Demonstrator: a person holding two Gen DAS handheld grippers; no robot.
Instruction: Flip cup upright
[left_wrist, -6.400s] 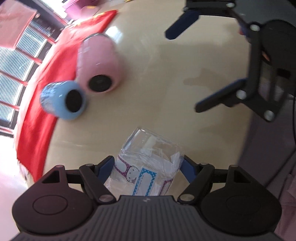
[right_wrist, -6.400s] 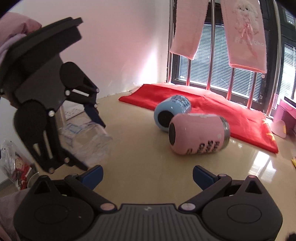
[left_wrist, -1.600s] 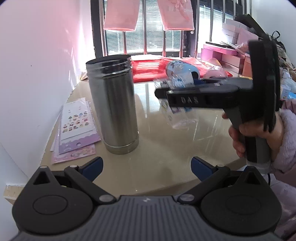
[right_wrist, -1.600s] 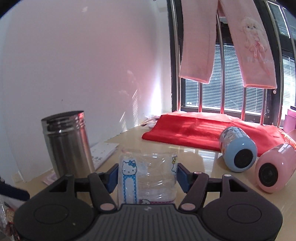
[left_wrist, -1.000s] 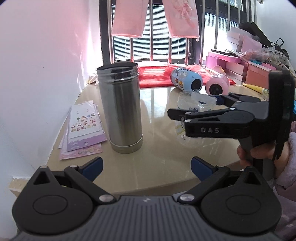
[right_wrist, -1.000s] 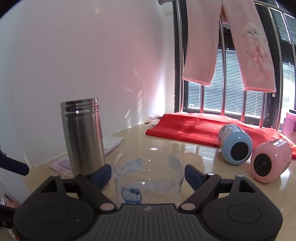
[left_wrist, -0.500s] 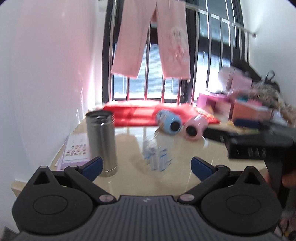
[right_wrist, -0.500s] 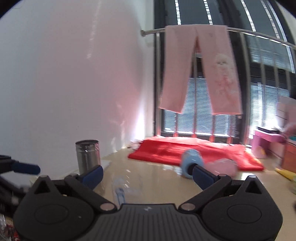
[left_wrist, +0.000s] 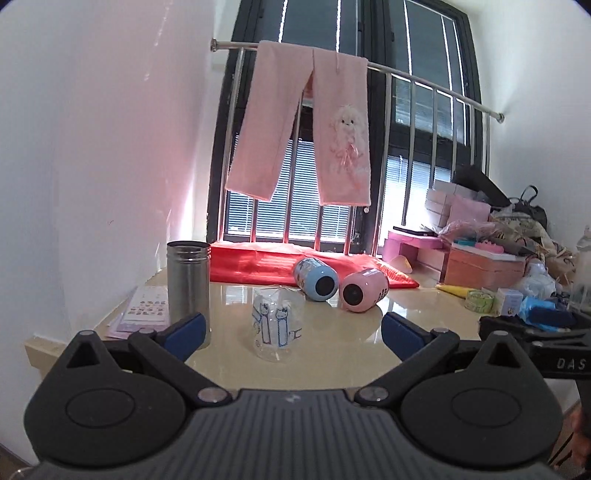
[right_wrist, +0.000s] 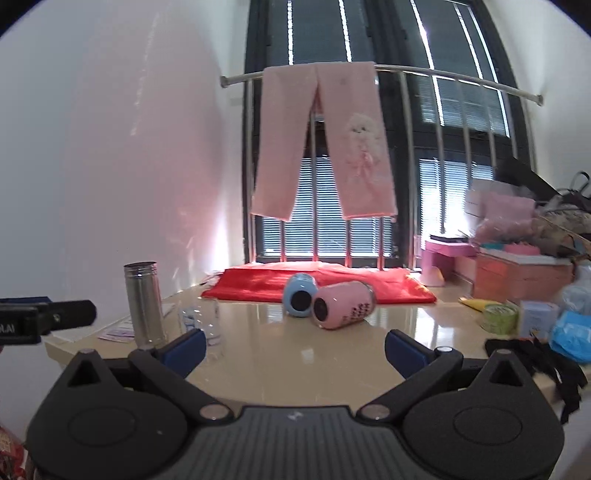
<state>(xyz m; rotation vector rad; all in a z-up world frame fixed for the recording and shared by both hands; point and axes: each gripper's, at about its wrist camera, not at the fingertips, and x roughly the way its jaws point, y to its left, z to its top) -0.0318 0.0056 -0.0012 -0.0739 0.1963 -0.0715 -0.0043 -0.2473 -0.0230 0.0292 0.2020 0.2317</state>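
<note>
Both tools (left_wrist: 293, 332) (right_wrist: 295, 347) spread, empty; clear cup (left_wrist: 277, 323) upright on table (left_wrist: 343, 343).

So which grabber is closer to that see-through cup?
Left, probably. The clear cup stands upright straight ahead of the left gripper, centred between its open fingers. From the right gripper it looks smaller, ahead and off to the left.

The glossy beige bench (left_wrist: 332, 343) carries a clear plastic cup (left_wrist: 277, 325), which stands upright. Just left of the cup stands a steel flask (left_wrist: 188, 288), and beside the flask lie sticker sheets (left_wrist: 144, 310). Behind the cup, a blue cup (left_wrist: 316, 279) and a pink cup (left_wrist: 364, 290) lie on their sides, touching a red cloth (left_wrist: 258, 264).
</note>
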